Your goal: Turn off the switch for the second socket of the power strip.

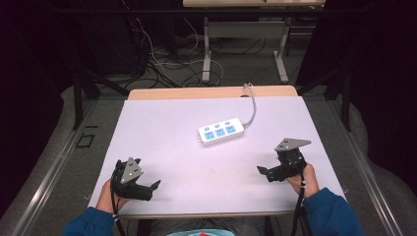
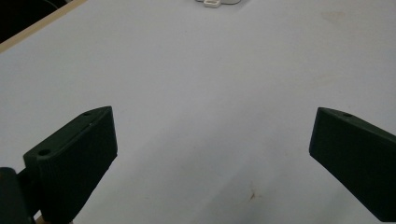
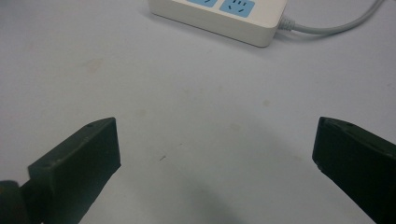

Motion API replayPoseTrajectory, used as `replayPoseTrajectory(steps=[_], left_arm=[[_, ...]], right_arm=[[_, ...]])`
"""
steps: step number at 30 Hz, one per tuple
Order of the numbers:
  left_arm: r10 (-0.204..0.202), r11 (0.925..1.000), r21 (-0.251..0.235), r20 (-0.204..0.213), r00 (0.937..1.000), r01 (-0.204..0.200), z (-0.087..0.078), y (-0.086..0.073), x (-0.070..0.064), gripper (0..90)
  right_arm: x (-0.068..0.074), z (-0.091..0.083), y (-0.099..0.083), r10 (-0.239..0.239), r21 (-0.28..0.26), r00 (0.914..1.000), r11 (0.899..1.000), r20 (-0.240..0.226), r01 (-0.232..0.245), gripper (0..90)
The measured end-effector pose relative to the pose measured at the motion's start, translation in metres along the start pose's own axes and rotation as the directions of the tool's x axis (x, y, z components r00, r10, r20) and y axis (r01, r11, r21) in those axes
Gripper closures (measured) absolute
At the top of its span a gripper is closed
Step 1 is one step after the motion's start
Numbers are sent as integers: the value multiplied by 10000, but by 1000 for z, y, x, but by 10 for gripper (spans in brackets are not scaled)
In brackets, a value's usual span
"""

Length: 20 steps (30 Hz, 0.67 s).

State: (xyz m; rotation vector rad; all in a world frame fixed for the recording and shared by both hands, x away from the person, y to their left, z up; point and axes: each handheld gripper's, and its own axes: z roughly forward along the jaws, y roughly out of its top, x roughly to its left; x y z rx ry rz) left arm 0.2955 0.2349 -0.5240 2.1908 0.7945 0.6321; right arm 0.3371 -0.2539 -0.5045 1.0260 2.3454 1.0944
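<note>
1. A white power strip [image 1: 222,131] lies flat near the middle of the tabletop [image 1: 162,123]. It has three blue sockets on top, and each socket has a small blue switch beside it.
2. A grey cord [image 1: 253,105] runs from the strip's right end to the far edge of the tabletop and goes over it.
3. The left tongs [image 1: 147,189] sit low at the near left corner, well apart from the strip. Their jaws are spread wide with nothing between them. In the left gripper view, the strip's end [image 2: 215,3] peeks in at the top, far ahead.
4. The right tongs [image 1: 268,173] sit at the near right side. Their jaws are spread wide too and hold nothing. They point in toward the middle of the tabletop.
5. In the right gripper view the strip [image 3: 219,16] is close ahead, and its cord [image 3: 336,25] runs off to the right.
6. I think this is the very start. Both tongs are waiting and the strip has not been touched.
7. The right tongs look nearer, so they may go first. They need to move forward to the strip.
8. The strip is wide and flat. The jaws should come over it and close on its two long sides.
9. The cord could pull back when the strip is moved, so the grip must be firm.
</note>
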Motion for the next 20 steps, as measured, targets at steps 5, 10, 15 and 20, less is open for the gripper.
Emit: replayPoseTrajectory(steps=[5,10,15,20], left_arm=[[42,10000,-5,-36,10000,-42,0,0,0,10],[7,10000,-3,-4,10000,-7,0,0,0,10],[33,10000,-5,-21,10000,-33,0,0,0,9],[-114,9998,165,44,9999,114,1,0,1,9]], right_arm=[[3,-3,-6,70,67,10000,10000,36,-70,2],[6,-7,-13,-4,40,9999,10000,104,4,2],[11,-12,-19,-66,21,9999,10000,112,66,0],[13,-14,-23,-136,-207,9999,9997,78,138,0]])
